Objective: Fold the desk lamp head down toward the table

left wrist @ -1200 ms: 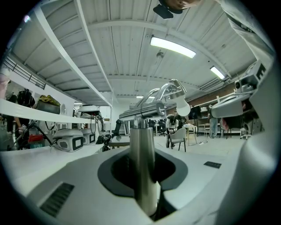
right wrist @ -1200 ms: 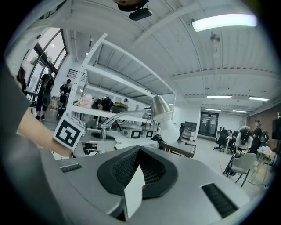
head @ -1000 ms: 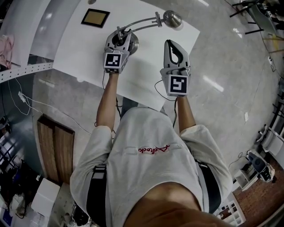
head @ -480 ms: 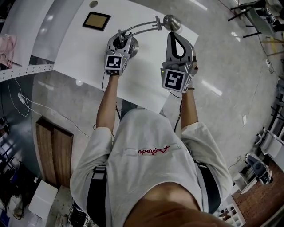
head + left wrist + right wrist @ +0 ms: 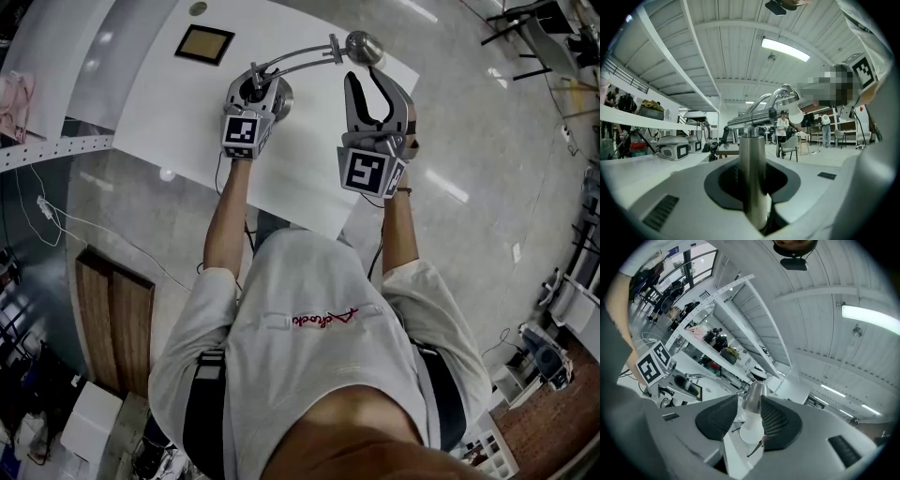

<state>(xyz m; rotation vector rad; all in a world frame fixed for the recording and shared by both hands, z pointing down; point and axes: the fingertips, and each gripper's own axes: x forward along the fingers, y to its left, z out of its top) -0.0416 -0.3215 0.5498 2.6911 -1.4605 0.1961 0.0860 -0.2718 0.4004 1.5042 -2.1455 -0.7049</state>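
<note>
The left tool [image 5: 253, 86] is clamped on the desk lamp's upright post [image 5: 753, 173]. Its jaws sit snug against the shiny metal low down, just above the round base [image 5: 284, 95], and its marker cube [image 5: 240, 131] faces up toward the person.

The right tool [image 5: 365, 77] has just been opening its jaws, and they now stand apart. The lamp head [image 5: 364, 44] is right at their tips. In the right gripper view its metal cone and white bulb [image 5: 751, 426] sit between the ribbed pads, with a clear gap on one side, so nothing is gripped. This tool's marker cube [image 5: 367, 172] is tilted a little to one side.

From the post a thin curved arm [image 5: 295, 54] arcs across to the lamp head, which hangs near the far right corner of the white counter [image 5: 169, 94]. In the left gripper view the arm climbs away from the post and the head dips at its end, its pale face turned downward.

Further out on the counter lies a dark-framed square panel [image 5: 204, 42], well apart from the lamp, with a small round spot [image 5: 197, 7] beyond it. The person, in a white shirt [image 5: 319, 328], stands at the near edge with both forearms stretched out over the counter. Glossy grey floor [image 5: 487, 141] spreads around it.
</note>
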